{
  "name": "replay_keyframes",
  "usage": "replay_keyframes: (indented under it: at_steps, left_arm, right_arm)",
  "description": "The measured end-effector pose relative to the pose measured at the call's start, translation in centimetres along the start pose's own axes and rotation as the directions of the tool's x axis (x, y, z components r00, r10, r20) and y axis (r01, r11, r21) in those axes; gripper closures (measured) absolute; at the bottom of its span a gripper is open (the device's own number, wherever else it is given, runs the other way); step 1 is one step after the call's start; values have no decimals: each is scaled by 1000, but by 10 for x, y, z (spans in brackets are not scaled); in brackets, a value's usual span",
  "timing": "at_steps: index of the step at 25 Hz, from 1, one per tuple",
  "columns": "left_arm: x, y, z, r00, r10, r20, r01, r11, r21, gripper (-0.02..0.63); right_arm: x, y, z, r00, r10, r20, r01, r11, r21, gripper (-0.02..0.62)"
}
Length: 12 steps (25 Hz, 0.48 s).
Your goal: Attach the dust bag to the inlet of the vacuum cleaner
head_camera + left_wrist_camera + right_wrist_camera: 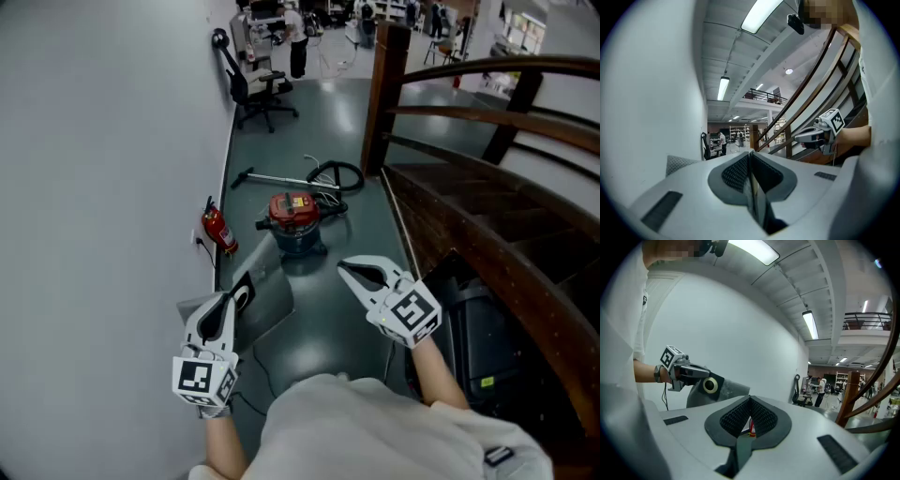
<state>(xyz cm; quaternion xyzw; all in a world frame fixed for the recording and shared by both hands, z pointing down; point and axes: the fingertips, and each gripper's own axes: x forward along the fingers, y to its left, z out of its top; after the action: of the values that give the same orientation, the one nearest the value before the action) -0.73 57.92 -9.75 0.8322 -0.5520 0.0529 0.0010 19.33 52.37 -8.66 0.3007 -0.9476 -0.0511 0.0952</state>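
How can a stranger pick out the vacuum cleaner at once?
Find the wooden staircase post. On the floor near its foot stands the vacuum cleaner, a squat drum. Unlike the slim fire extinguisher by the wall, only its lid is red.

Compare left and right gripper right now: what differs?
Load: the left gripper is shut on the dust bag, at its black collar; the right gripper is shut on nothing.
Place: the left gripper is by the wall; the right gripper is nearer the staircase.
Shared: both point ahead towards the red-topped vacuum cleaner.
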Motion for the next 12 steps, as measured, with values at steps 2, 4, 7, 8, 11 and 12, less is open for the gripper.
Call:
replay_keyframes:
  at_steps: [2, 4, 7, 8, 11, 12]
  left_arm:
    - [2, -2, 2, 1000, 4, -6, -4, 1000, -5, 580]
    - [3, -2, 2, 1000, 3, -7, -3, 1000, -6, 580]
    - [3, -4, 0, 1000, 3, -11, -3, 1000, -7, 580]
    - [3, -4, 0, 1000, 3, -13, -3, 1000, -8, 580]
    - [4, -6, -1, 1000, 4, -14, -4, 1000, -7, 580]
    - [5, -7, 0, 1000, 6, -17, -6, 1000, -8, 580]
  right_arm:
    - [0, -1, -1, 1000, 2, -2, -2, 1000, 0, 568]
    - [0, -1, 1, 1000, 14, 14, -15, 1000, 16, 568]
    - [-3, 3, 8, 997, 53, 51, -57, 996, 69, 568]
    - [-4, 4, 9, 997, 62, 53, -66, 995, 80, 568]
    - [-4, 4, 13, 995, 74, 64, -80, 993, 91, 568]
    - [-5, 4, 13, 995, 76, 65, -82, 992, 93, 568]
